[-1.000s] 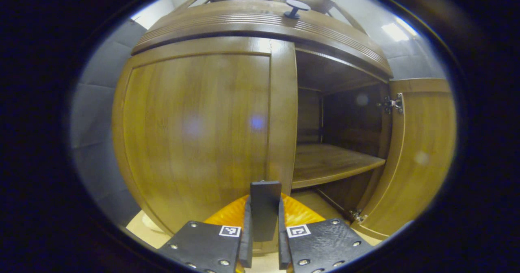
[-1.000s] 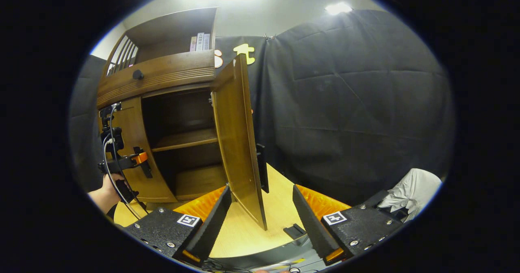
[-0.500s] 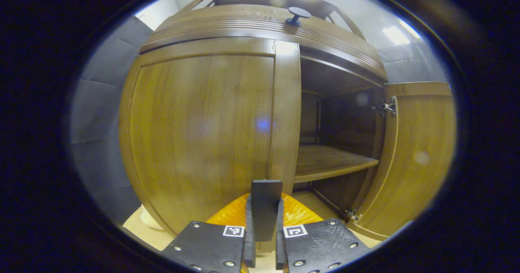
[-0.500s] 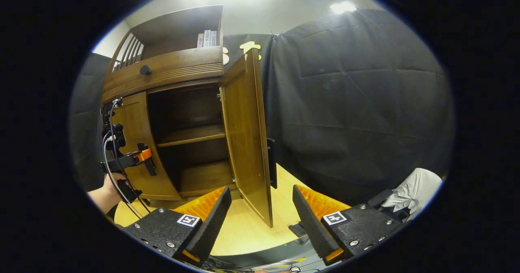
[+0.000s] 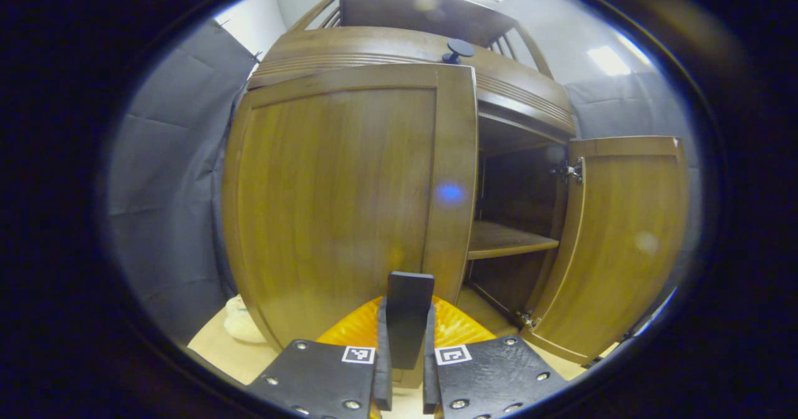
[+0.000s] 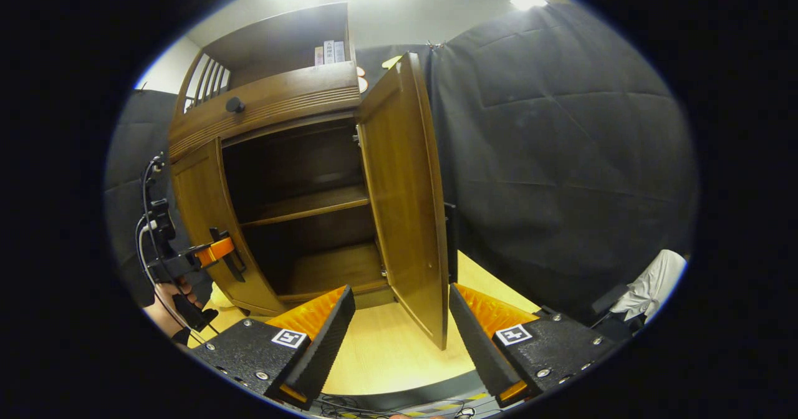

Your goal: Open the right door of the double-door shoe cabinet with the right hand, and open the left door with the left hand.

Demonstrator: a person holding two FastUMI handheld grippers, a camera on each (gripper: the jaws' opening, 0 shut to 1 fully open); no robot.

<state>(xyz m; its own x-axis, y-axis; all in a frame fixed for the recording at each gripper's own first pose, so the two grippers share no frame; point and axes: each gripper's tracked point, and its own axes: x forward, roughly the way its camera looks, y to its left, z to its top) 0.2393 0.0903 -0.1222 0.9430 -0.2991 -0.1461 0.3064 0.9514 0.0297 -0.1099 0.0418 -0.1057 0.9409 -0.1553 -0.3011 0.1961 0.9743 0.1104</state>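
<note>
The wooden shoe cabinet (image 6: pixel 274 104) stands before the black cloth wall. In the left gripper view its left door (image 5: pixel 343 194) is swung partly out from the frame. My left gripper (image 5: pixel 405 319) is shut on that door's flat black handle (image 5: pixel 408 294). The right door (image 5: pixel 617 238) stands wide open, baring the inner shelf (image 5: pixel 508 241). In the right gripper view my right gripper (image 6: pixel 399 338) hangs open and holds nothing, just short of the right door (image 6: pixel 405 188) and its black handle (image 6: pixel 450 244). Farther left, a hand (image 6: pixel 163 300) holds the left gripper (image 6: pixel 218 254) at the left door (image 6: pixel 199 213).
A drawer front with a round black knob (image 5: pixel 460 49) runs above the doors, and books (image 6: pixel 330 51) stand on the open top shelf. A pale bundle (image 5: pixel 240 327) lies on the floor by the cabinet's left foot. A white cloth (image 6: pixel 648 282) lies at the far right.
The left door has swung outward with my left gripper clamped on its handle. The right door has opened wider. My right gripper stays open, apart from the right door.
</note>
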